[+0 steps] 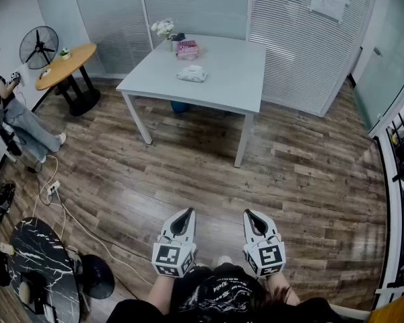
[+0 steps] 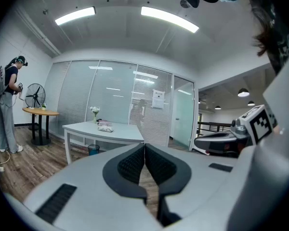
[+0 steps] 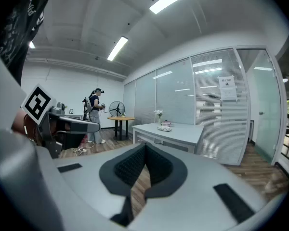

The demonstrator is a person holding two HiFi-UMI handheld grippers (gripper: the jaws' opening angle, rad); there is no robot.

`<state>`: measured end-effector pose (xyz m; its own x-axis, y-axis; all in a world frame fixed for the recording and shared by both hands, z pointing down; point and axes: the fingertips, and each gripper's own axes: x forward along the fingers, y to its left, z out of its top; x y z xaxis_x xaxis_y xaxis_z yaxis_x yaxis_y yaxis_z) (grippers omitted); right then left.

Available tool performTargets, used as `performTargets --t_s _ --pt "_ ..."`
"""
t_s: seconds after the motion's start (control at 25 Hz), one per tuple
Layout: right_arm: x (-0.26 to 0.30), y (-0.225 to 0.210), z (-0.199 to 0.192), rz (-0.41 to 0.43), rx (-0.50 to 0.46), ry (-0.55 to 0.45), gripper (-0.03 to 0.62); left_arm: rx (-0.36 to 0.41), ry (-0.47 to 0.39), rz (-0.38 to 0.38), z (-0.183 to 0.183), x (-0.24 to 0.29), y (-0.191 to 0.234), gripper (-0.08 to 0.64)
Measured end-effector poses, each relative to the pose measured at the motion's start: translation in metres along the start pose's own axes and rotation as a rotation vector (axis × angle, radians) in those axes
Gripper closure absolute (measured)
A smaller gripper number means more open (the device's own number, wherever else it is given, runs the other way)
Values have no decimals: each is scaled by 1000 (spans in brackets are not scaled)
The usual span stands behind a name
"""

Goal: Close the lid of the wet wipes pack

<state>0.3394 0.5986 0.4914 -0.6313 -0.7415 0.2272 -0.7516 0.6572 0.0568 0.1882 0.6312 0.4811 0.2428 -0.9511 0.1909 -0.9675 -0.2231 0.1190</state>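
Note:
The wet wipes pack [image 1: 192,73] lies on a white table [image 1: 236,79] far across the room, small and pale; its lid cannot be made out at this distance. It also shows as a small shape on the table in the left gripper view [image 2: 105,128] and the right gripper view [image 3: 164,128]. My left gripper [image 1: 188,211] and right gripper [image 1: 248,213] are held side by side close to my body, over the wooden floor, pointing toward the table. Both are shut with nothing between the jaws [image 2: 144,144] [image 3: 145,145].
A pink box [image 1: 187,48] and a vase of white flowers [image 1: 163,29] stand behind the pack. A round wooden table [image 1: 66,62], a fan [image 1: 39,47] and a person [image 1: 7,106] are at the left. A cable [image 1: 67,214] crosses the floor near a black marble table [image 1: 40,268].

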Motion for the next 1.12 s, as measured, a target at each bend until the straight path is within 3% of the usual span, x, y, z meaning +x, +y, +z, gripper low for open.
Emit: performTargets --t_s 0.44,1.12 --pt "-2 -25 2 -40 5 -32 594 11 -9 -16 2 18 -15 552" --pt "15 -84 -8 2 21 -29 594 -54 -12 41 -5 71 -24 552"
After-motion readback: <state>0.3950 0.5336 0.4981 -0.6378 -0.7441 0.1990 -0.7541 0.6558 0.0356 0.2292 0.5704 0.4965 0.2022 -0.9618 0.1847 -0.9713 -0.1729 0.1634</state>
